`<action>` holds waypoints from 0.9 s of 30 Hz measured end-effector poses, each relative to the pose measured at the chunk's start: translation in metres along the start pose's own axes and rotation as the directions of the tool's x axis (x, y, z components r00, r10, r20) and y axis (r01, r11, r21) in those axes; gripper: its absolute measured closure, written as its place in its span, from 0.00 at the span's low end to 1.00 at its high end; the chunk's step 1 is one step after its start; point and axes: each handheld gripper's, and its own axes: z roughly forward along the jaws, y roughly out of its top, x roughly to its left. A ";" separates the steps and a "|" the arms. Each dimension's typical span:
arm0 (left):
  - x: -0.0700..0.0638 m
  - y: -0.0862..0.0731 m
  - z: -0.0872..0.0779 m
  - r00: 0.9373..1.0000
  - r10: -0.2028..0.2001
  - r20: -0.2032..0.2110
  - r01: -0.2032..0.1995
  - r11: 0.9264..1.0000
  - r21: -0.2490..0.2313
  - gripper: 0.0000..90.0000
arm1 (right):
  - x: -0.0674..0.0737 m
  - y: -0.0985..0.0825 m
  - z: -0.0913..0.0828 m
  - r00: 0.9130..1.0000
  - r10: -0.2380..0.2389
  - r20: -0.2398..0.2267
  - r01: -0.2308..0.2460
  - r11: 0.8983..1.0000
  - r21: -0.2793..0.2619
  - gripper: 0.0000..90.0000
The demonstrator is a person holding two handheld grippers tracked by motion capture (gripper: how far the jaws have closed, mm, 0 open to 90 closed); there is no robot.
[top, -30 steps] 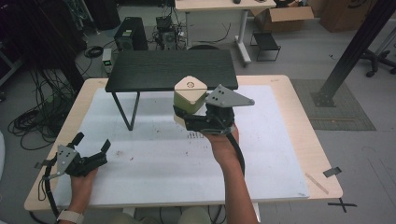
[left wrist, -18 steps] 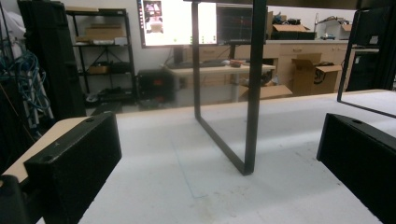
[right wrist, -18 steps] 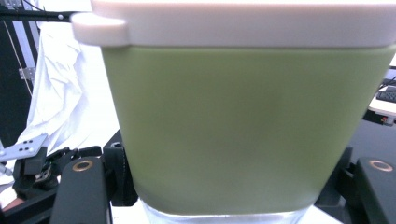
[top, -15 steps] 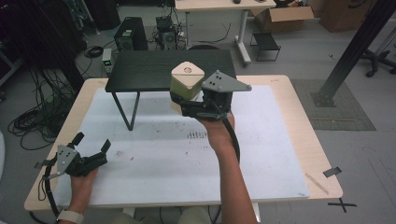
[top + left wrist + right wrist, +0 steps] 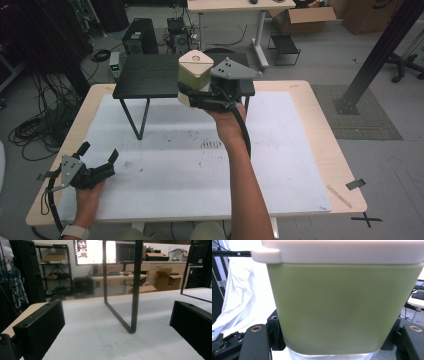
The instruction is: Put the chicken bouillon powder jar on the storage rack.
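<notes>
One container: a green container (image 5: 194, 78) with a white lid (image 5: 196, 59), held aloft in the high view at about twelve o'clock from the table's middle, over the front edge of the black stand (image 5: 150, 76).
Right gripper (image 5: 192, 97): clamped low on the container's sides; in the right gripper view the green wall (image 5: 342, 307) stands upright between the two black jaws, lid (image 5: 342, 251) level on top.
Change: over the last second the right hand has carried the container up and away toward twelve o'clock, from above the white mat (image 5: 165, 175) to a spot level with the stand's top.
Left gripper (image 5: 97, 157): resting at about eight o'clock on the mat, jaws spread wide, nothing between them; it has not shifted.
Left gripper view: its jaws frame a leg of the stand (image 5: 133, 287), well apart from it.
Meaning: judging by the path, the container looks bound for the stand's top; the lift seems nearly enough to clear the edge.
Next need: a little more forward travel, then a level set-down before the jaws let go.
Risk: a tilt could slide the lid or catch the base on the stand's edge.
</notes>
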 end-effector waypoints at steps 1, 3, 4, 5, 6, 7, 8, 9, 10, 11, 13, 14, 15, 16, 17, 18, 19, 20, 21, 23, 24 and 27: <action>0.000 0.000 0.000 1.000 0.000 0.000 0.000 1.000 -0.001 0.00 | -0.001 0.001 0.002 1.000 0.000 0.002 0.000 1.000 0.001 0.32; 0.000 0.000 0.000 1.000 0.000 0.000 0.000 1.000 0.001 0.00 | -0.004 0.003 0.006 1.000 0.001 0.006 -0.001 1.000 0.002 0.32; 0.000 0.000 0.000 1.000 0.000 0.000 0.000 1.000 0.001 0.00 | -0.005 0.004 0.009 1.000 0.003 0.008 -0.003 1.000 0.001 0.32; 0.000 0.000 0.000 1.000 0.000 0.000 0.000 1.000 0.000 0.00 | -0.008 0.006 0.013 1.000 0.005 0.012 -0.005 1.000 -0.001 0.32; 0.000 0.000 0.000 1.000 -0.001 0.000 0.001 1.000 -0.001 0.00 | -0.009 0.007 0.015 1.000 0.003 0.016 -0.003 1.000 0.000 0.32; 0.000 0.000 0.000 1.000 -0.001 0.000 0.001 1.000 -0.001 0.00 | -0.010 0.008 0.018 1.000 0.000 0.018 0.000 1.000 0.001 0.32; 0.000 0.000 0.000 1.000 -0.001 0.000 0.001 1.000 0.000 0.00 | -0.012 0.009 0.020 1.000 -0.001 0.021 0.001 1.000 0.003 0.32; 0.000 0.000 0.000 1.000 0.000 0.000 0.000 1.000 -0.001 0.00 | -0.012 0.009 0.020 1.000 -0.001 0.021 0.001 1.000 0.003 0.32; 0.000 0.000 0.000 1.000 -0.001 0.000 0.001 1.000 -0.001 0.00 | -0.014 0.010 0.023 1.000 -0.001 0.025 0.001 1.000 0.004 0.32; 0.000 0.000 0.000 1.000 -0.002 0.000 0.002 1.000 0.001 0.00 | -0.017 0.012 0.028 0.999 0.000 0.033 -0.001 1.000 0.007 0.32; 0.000 0.000 0.000 1.000 -0.003 0.001 0.003 1.000 0.001 0.00 | -0.019 0.013 0.031 0.999 0.002 0.034 -0.002 1.000 0.008 0.32; 0.000 0.000 0.000 1.000 -0.002 0.000 0.002 1.000 0.000 0.00 | -0.022 0.014 0.036 0.999 -0.001 0.041 0.001 1.000 0.013 0.32; 0.000 0.000 0.000 1.000 -0.001 0.000 0.001 1.000 0.001 0.00 | -0.023 0.015 0.039 0.999 0.001 0.043 -0.001 1.000 0.016 0.32; 0.000 0.000 0.000 1.000 -0.001 0.000 0.001 1.000 0.001 0.00 | -0.023 0.015 0.039 0.999 0.001 0.043 -0.001 1.000 0.016 0.32; 0.000 0.000 0.000 1.000 -0.002 0.000 0.002 1.000 0.000 0.00 | -0.026 0.016 0.045 0.999 0.005 0.051 -0.006 1.000 0.021 0.32; 0.000 0.000 0.000 1.000 -0.001 0.001 0.001 1.000 0.000 0.00 | -0.026 0.016 0.045 0.999 0.005 0.051 -0.006 1.000 0.021 0.32; 0.000 0.000 0.000 1.000 -0.002 0.001 0.002 1.000 0.000 0.00 | -0.028 0.016 0.048 0.998 0.010 0.055 -0.011 1.000 0.022 0.32; 0.000 0.000 0.000 1.000 -0.002 0.000 0.002 1.000 0.000 0.00 | -0.029 0.016 0.051 0.998 0.013 0.060 -0.015 1.000 0.024 0.32; 0.000 0.000 0.000 1.000 -0.002 0.000 0.002 1.000 -0.001 0.00 | -0.033 0.017 0.057 0.997 0.017 0.072 -0.020 0.999 0.029 0.32; 0.000 0.000 0.000 1.000 -0.002 0.000 0.002 1.000 -0.001 0.00 | -0.036 0.016 0.062 0.996 0.025 0.084 -0.027 0.999 0.033 0.32; 0.000 0.000 0.000 1.000 -0.002 0.001 0.002 1.000 -0.001 0.00 | -0.038 0.016 0.065 0.996 0.028 0.088 -0.031 0.999 0.033 0.32; 0.000 0.000 0.000 1.000 -0.001 0.000 0.001 1.000 0.000 0.00 | -0.041 0.015 0.070 0.995 0.035 0.098 -0.039 0.999 0.036 0.32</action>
